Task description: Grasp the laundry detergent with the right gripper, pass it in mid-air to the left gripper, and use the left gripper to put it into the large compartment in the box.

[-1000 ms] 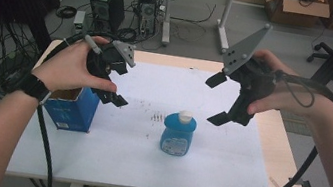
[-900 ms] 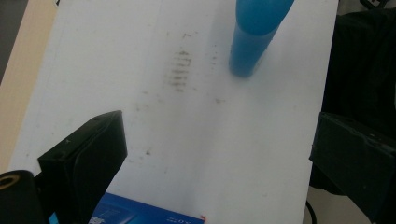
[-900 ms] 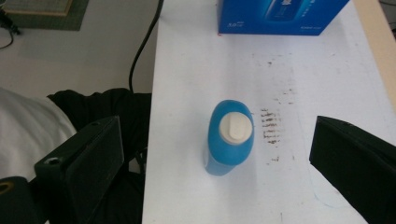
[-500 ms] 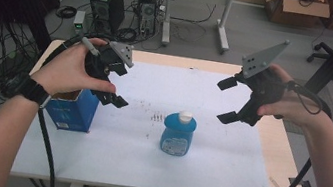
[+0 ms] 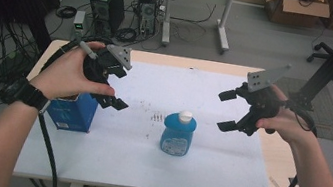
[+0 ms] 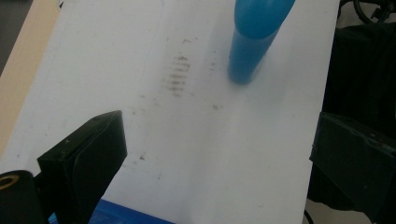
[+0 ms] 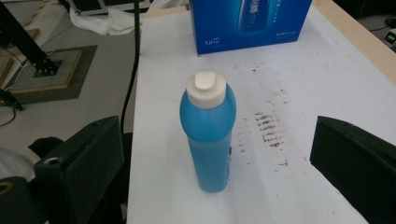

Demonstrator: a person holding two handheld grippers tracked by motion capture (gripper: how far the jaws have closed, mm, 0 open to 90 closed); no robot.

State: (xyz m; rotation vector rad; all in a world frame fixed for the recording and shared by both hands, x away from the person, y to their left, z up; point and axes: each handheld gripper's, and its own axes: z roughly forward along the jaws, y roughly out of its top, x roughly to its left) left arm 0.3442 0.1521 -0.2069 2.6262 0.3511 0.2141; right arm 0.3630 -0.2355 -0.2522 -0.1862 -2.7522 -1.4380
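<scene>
A blue liquid bottle point(image 5: 178, 135) with a white cap stands upright on the white mat point(image 5: 205, 155) near the table's middle. My left gripper point(image 5: 117, 87) hovers open above the mat, left of the bottle and over the corner of a blue carton point(image 5: 70, 113). In the left gripper view the bottle point(image 6: 254, 42) stands well ahead of the wide-apart jaws. My right gripper point(image 5: 226, 111) is open to the right of the bottle, pointing at it. In the right gripper view the bottle point(image 7: 210, 135) stands between the two jaws but farther off, untouched.
The blue carton point(image 7: 250, 21) stands at the mat's left edge. Dark scuff marks point(image 5: 156, 118) lie on the mat just left of the bottle. The wooden table edge point(image 5: 287, 183) shows at the right. Computers, cables and another table stand on the floor beyond.
My right gripper has drifted rightwards, away from the bottle, staying open. The left gripper has barely moved.
</scene>
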